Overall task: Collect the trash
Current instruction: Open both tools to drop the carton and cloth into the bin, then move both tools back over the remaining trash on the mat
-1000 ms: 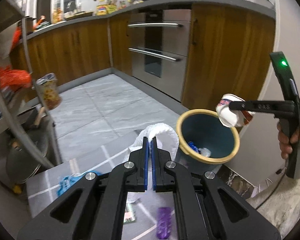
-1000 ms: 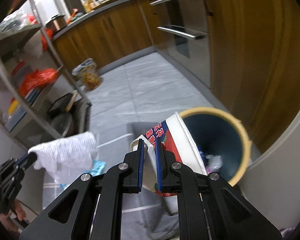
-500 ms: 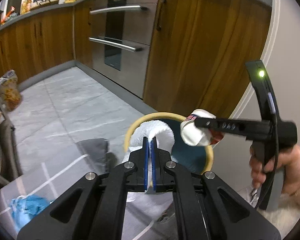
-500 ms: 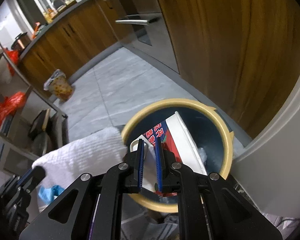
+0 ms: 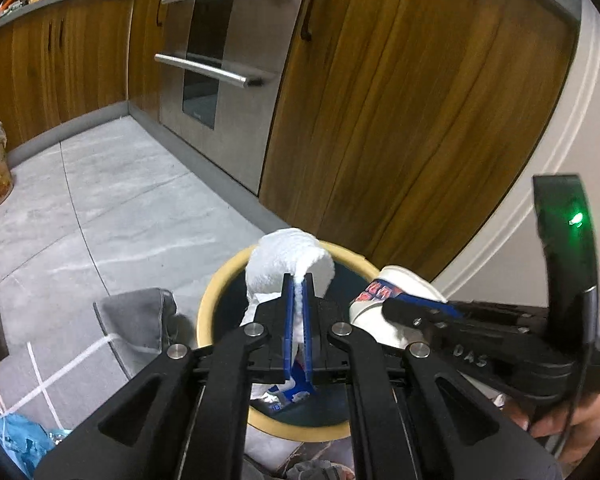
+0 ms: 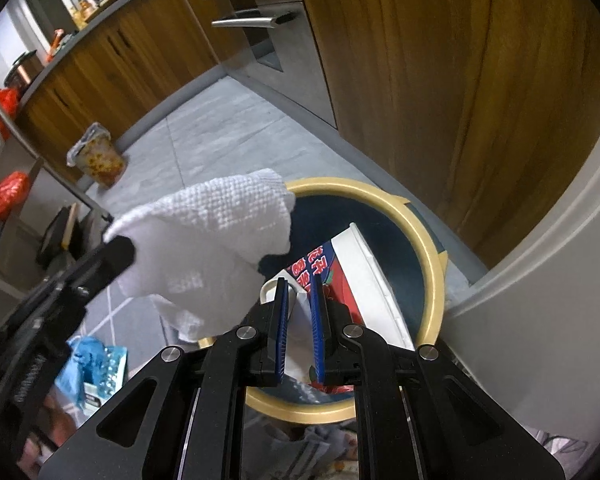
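A: While both my grippers hang over the bin (image 5: 220,292), what can you make out of their loads?

B: My left gripper (image 5: 297,280) has its blue pads pressed together on a white paper towel (image 5: 288,260), which bulges above the tips toward twelve o'clock. Below the pads my own frame covers the towel's lower end, so I cannot tell how far it hangs down.

A: And the other hand?

B: My right gripper (image 6: 300,284) is clamped on the wall of a crushed white paper cup (image 6: 364,264) with red and blue print. The cup sits over the bin's dark mouth, rim toward one o'clock. Its bottom end is hidden behind my fingers (image 6: 279,332), and the print is too small and bent to read.

A: What lies inside the bin?

B: Little of it shows. In the left wrist view, scraps of blue and white peek out under the pads at six o'clock; what they are I cannot tell. The yellow rim is cut off at the near side by both frames.

A: Anything else?

B: A blue wrapper (image 6: 96,364) lies on the floor at eight o'clock in the right wrist view, partly blurred. A patterned bag (image 6: 98,158) stands by the cabinets at ten o'clock. A hand (image 5: 572,412) shows only in part at four o'clock.
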